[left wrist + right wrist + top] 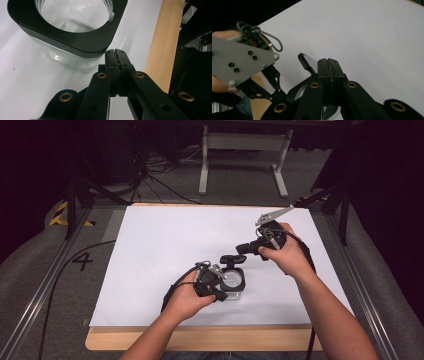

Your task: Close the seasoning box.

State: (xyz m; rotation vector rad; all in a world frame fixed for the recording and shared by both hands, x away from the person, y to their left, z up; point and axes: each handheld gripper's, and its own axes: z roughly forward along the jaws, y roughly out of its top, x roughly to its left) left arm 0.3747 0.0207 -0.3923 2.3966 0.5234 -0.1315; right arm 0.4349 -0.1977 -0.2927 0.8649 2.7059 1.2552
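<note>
I see a square glass jar (234, 287) with a black collar standing near the front middle of the white sheet (165, 245) that covers the wooden table (200, 340). Mouth of the jar open, facing up. Left gripper (217, 292) held low at the jar's left side; in the left gripper view its jaws are pressed together with no gap, tips just beside the black collar (75, 42), nothing between them. Contact with the collar: I cannot tell.

Right gripper (242, 255) is raised behind the jar, pinching a black lid (233, 259) by its edge. In the right gripper view the jaws are closed tight on the lid's rim (308, 62), lid tilted, its glossy face catching light. Left hand (222, 50) and its grey three-cornered plate (239, 62) show at that view's left.
</note>
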